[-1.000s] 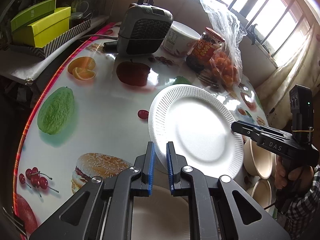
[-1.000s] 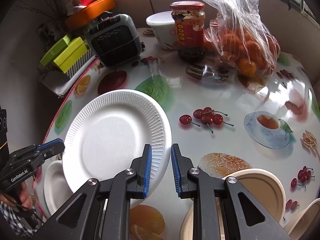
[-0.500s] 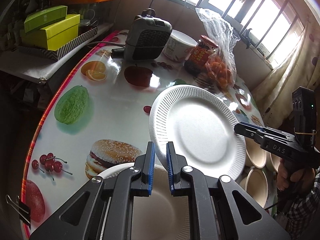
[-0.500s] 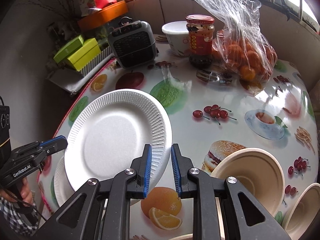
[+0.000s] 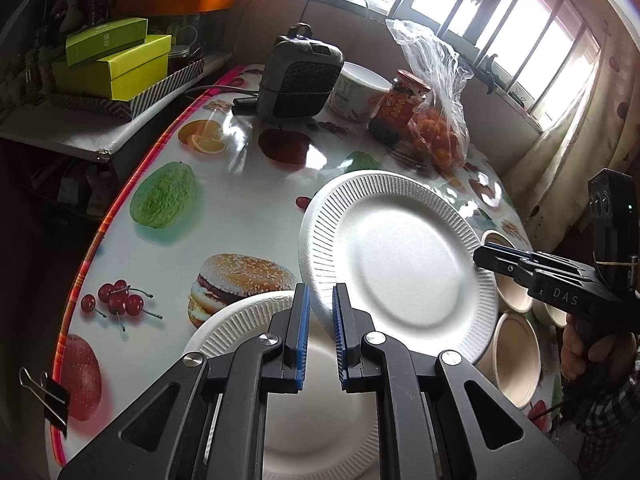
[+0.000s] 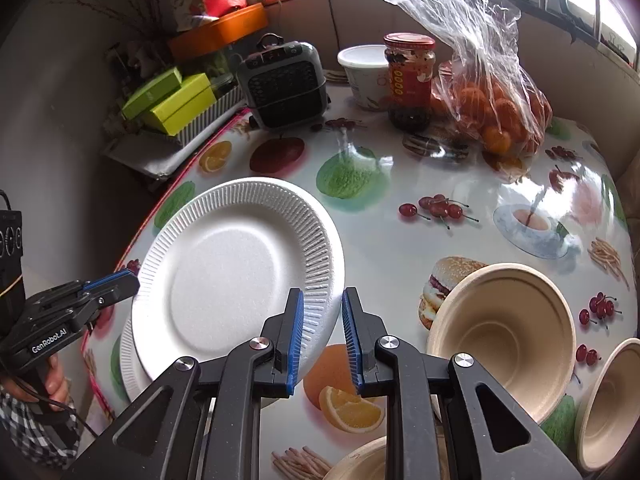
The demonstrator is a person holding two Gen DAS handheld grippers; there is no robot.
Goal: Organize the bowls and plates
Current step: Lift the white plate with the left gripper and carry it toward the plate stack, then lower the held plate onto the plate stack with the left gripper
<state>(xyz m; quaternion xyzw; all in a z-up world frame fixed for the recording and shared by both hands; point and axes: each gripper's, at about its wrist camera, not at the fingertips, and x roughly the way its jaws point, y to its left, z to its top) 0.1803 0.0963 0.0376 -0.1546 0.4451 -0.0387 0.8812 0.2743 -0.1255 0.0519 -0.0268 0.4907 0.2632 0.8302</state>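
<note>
A white ribbed foam plate [image 5: 400,256] hangs tilted above the fruit-print table [image 5: 224,216], held by opposite rims. My left gripper [image 5: 318,300] is shut on its near rim. My right gripper [image 5: 480,254] is shut on the far rim. In the right wrist view the same plate [image 6: 232,272] sits between my right gripper [image 6: 320,308] and the left gripper [image 6: 132,280]. A second white plate [image 5: 240,320] lies on the table under it, also seen as the lower plate [image 6: 130,364]. Beige bowls [image 6: 504,336] stand to the right.
At the back of the table stand a grey heater [image 6: 284,80], a white tub [image 6: 366,70], a red-lidded jar [image 6: 410,76] and a bag of oranges [image 6: 492,108]. Green boxes [image 5: 112,60] sit on a side shelf. A binder clip [image 5: 52,396] grips the table edge.
Both grippers have carried the plate back toward the near table edge and a little up. The second plate has come into view beneath it.
</note>
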